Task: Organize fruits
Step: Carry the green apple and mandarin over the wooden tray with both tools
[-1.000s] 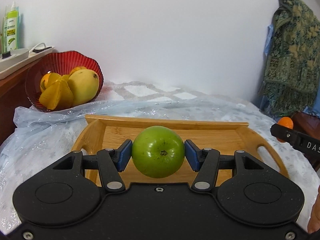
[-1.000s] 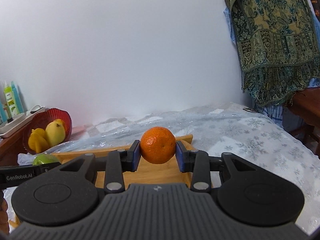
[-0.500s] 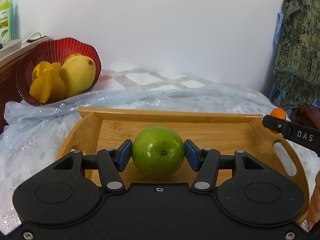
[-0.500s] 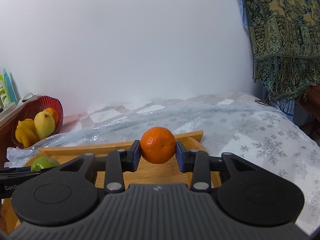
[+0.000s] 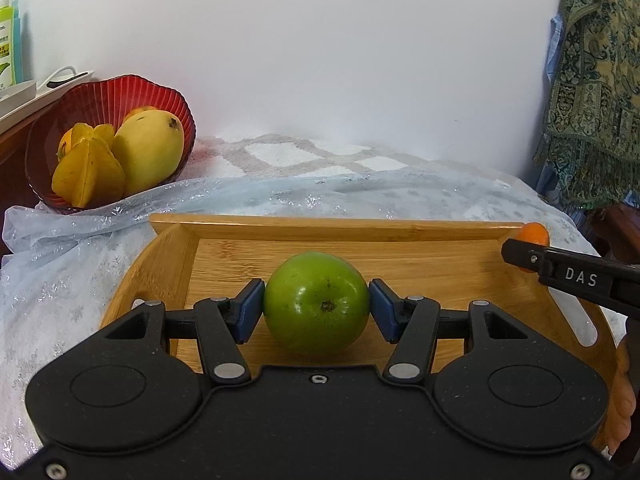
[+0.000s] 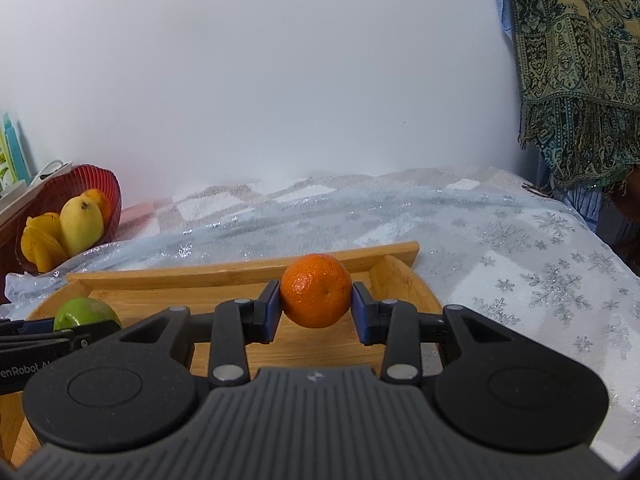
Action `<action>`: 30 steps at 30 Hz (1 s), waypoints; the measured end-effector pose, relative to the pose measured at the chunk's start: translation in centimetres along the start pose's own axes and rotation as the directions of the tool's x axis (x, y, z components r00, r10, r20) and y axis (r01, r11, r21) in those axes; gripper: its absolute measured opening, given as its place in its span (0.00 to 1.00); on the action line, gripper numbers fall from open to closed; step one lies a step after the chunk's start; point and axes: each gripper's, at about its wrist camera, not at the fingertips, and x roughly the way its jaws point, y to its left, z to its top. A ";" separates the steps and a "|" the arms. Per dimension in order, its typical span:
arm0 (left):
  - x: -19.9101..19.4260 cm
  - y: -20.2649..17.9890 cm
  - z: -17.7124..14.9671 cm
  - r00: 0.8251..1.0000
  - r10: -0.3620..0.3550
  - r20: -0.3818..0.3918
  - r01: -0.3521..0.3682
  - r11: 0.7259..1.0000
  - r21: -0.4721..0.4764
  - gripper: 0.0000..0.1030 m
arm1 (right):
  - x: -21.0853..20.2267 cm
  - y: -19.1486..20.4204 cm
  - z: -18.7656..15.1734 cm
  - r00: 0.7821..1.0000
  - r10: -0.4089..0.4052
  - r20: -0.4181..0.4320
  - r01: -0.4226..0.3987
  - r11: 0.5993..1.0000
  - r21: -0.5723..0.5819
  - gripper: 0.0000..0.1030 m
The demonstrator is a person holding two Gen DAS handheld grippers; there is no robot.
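My left gripper (image 5: 316,306) is shut on a green apple (image 5: 316,304), held low over the middle of a wooden tray (image 5: 320,226). In the right wrist view my right gripper (image 6: 316,300) is shut on an orange tangerine (image 6: 316,290) above the tray's (image 6: 240,276) right end. The same tangerine (image 5: 532,234) and a black finger (image 5: 568,274) of the right gripper show at the right edge of the left wrist view. The apple (image 6: 86,312) sits at the left in the right wrist view.
A red glass bowl (image 5: 104,100) with a mango (image 5: 148,154) and star fruit (image 5: 88,172) stands at the back left. A snowflake tablecloth (image 6: 520,264) covers the table. A patterned cloth (image 6: 576,60) hangs at the right, bottles (image 5: 10,40) at the far left.
Both grippers came forward and down over the tray with their fruit still held. The tray now looks larger and the bowl nearer in both views.
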 end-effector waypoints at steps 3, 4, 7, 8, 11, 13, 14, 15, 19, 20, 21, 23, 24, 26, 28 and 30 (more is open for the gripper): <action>-0.1 0.0 0.0 1.000 -0.002 0.000 0.002 1.000 -0.005 0.53 | 0.2 0.0 -0.2 1.000 0.000 -0.010 0.000 1.000 -0.001 0.40; -0.1 0.0 0.0 1.000 -0.002 0.000 0.002 1.000 -0.007 0.53 | 0.3 0.1 -0.2 1.000 -0.001 -0.012 0.001 1.000 -0.002 0.40; -0.1 0.0 0.0 1.000 -0.003 0.001 0.003 1.000 -0.005 0.53 | 0.4 0.0 -0.3 1.000 -0.004 -0.025 0.004 1.000 0.000 0.40; -0.1 0.0 0.0 1.000 -0.002 0.001 0.002 1.000 -0.003 0.53 | 0.4 0.0 -0.3 1.000 -0.004 -0.027 0.004 1.000 0.002 0.40; -0.2 -0.1 -0.1 1.000 -0.001 0.002 0.001 1.000 0.001 0.53 | 0.4 0.1 -0.3 0.999 -0.003 -0.033 0.003 1.000 0.001 0.40; -0.2 -0.1 -0.1 1.000 -0.001 0.003 0.001 1.000 -0.001 0.53 | 0.5 0.1 -0.3 0.999 -0.002 -0.036 0.002 1.000 -0.002 0.40; -0.2 -0.1 -0.1 1.000 -0.001 0.002 0.001 1.000 -0.003 0.53 | 0.5 0.1 -0.4 0.999 -0.002 -0.039 0.002 1.000 -0.004 0.41; -0.2 -0.1 -0.1 1.000 -0.002 0.001 0.002 1.000 -0.005 0.53 | 0.6 0.2 -0.4 0.999 -0.002 -0.041 0.002 1.000 -0.006 0.41; -0.2 0.1 -0.1 1.000 -0.008 0.001 0.008 1.000 -0.009 0.53 | 0.9 0.2 -0.6 0.999 -0.008 -0.053 0.007 1.000 -0.006 0.41; -0.2 0.1 -0.1 1.000 -0.008 0.001 0.008 1.000 -0.010 0.53 | 0.9 0.2 -0.6 0.998 -0.009 -0.055 0.009 1.000 -0.006 0.41; -0.2 0.1 -0.1 1.000 -0.008 0.001 0.008 1.000 -0.010 0.53 | 1.0 0.1 -0.6 0.998 -0.010 -0.057 0.009 1.000 -0.007 0.41; -0.2 0.1 -0.1 1.000 -0.009 0.001 0.009 1.000 -0.010 0.53 | 1.1 0.2 -0.7 0.998 -0.010 -0.060 0.009 1.000 -0.009 0.41; -0.2 0.1 -0.1 1.000 -0.009 0.001 0.009 1.000 -0.010 0.53 | 1.1 0.2 -0.7 0.998 -0.010 -0.063 0.009 1.000 -0.011 0.41; -0.2 0.1 -0.1 1.000 -0.009 0.001 0.009 1.000 -0.010 0.53 | 1.2 0.2 -0.8 0.998 -0.012 -0.069 0.011 1.000 -0.015 0.41; -0.2 0.1 -0.1 1.000 -0.008 0.001 0.008 1.000 -0.010 0.53 | 1.3 0.3 -0.8 0.997 -0.016 -0.078 0.014 1.000 -0.018 0.41; -0.2 0.1 -0.1 1.000 -0.008 0.001 0.008 1.000 -0.009 0.53 | 1.3 0.3 -0.8 0.996 -0.016 -0.083 0.015 1.000 -0.018 0.42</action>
